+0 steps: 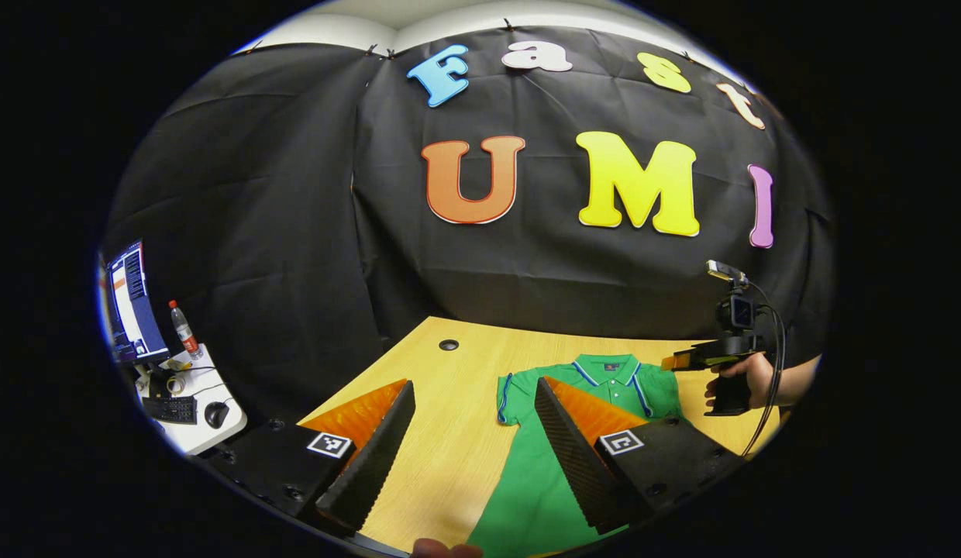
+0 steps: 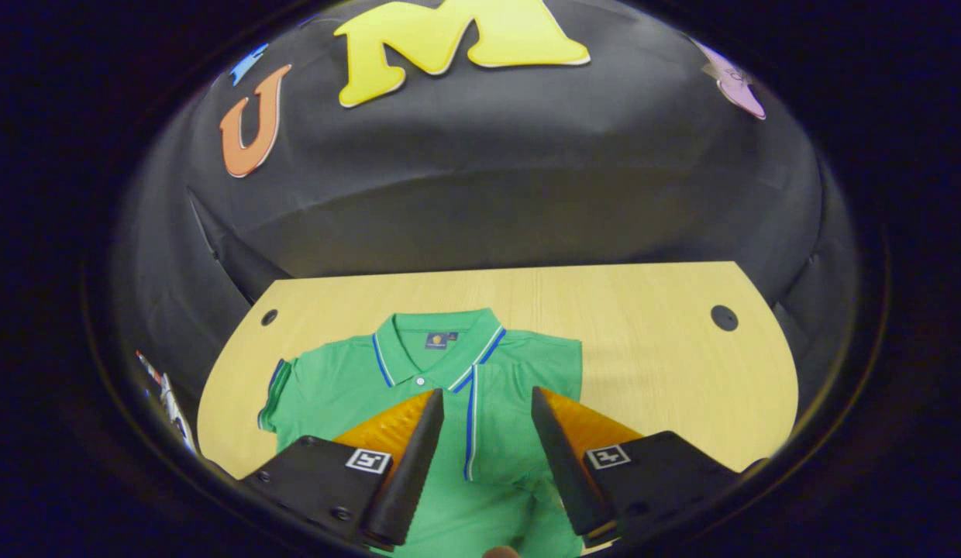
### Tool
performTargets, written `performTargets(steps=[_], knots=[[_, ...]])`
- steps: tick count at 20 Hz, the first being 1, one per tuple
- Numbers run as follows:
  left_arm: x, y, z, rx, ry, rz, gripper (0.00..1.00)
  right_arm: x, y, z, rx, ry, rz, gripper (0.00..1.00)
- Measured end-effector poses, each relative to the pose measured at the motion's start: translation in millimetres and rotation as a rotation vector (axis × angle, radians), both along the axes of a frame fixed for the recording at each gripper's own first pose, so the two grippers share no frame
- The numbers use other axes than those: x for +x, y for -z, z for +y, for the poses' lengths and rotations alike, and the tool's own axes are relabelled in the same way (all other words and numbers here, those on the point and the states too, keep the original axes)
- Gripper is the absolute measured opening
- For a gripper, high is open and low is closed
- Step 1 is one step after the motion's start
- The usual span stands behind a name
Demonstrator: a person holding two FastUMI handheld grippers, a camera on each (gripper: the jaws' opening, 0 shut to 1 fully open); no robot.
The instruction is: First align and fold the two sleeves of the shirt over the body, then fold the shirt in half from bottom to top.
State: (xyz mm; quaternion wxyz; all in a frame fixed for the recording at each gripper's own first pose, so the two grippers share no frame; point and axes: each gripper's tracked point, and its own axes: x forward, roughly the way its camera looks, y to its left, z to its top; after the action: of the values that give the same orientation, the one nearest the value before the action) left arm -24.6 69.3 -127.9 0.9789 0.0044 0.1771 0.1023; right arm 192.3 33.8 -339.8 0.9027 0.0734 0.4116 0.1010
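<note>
A green polo shirt (image 2: 418, 387) with blue and white trim lies flat on the wooden table (image 2: 643, 333), collar toward the far wall. In the right gripper view one sleeve (image 2: 277, 395) is spread out to the left, while the other side lies folded over the body, its striped edge (image 2: 470, 422) running down the middle. My right gripper (image 2: 487, 394) hovers open over the chest, nothing between its fingers. My left gripper (image 1: 474, 384) is open above the table beside the shirt (image 1: 535, 488) and its spread sleeve (image 1: 508, 397). The right gripper (image 1: 686, 359), held by a hand (image 1: 756, 378), hangs over the shirt's far shoulder.
The table has round cable holes (image 2: 724, 317) (image 2: 269, 317) near its back corners. In the left gripper view a white side desk (image 1: 190, 418) at the left carries a monitor (image 1: 132, 302), a bottle (image 1: 184, 327), a keyboard and a mouse. Black cloth walls close the booth.
</note>
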Motion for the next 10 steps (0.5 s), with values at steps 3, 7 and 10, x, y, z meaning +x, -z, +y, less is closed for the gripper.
performTargets(steps=[3,7,10], knots=[[1.2,4.0,3.8,-0.008,0.038,0.008,1.00,-18.8,-34.1,-6.2,-0.026,-0.010,-0.072,0.86],[15.2,11.7,3.6,-0.073,0.115,0.027,0.99,-59.7,-85.8,-11.5,-0.056,-0.046,-0.179,0.99],[32.1,22.9,10.5,-0.125,0.149,0.045,1.00,-99.8,-120.4,-26.8,-0.079,-0.065,-0.237,0.94]])
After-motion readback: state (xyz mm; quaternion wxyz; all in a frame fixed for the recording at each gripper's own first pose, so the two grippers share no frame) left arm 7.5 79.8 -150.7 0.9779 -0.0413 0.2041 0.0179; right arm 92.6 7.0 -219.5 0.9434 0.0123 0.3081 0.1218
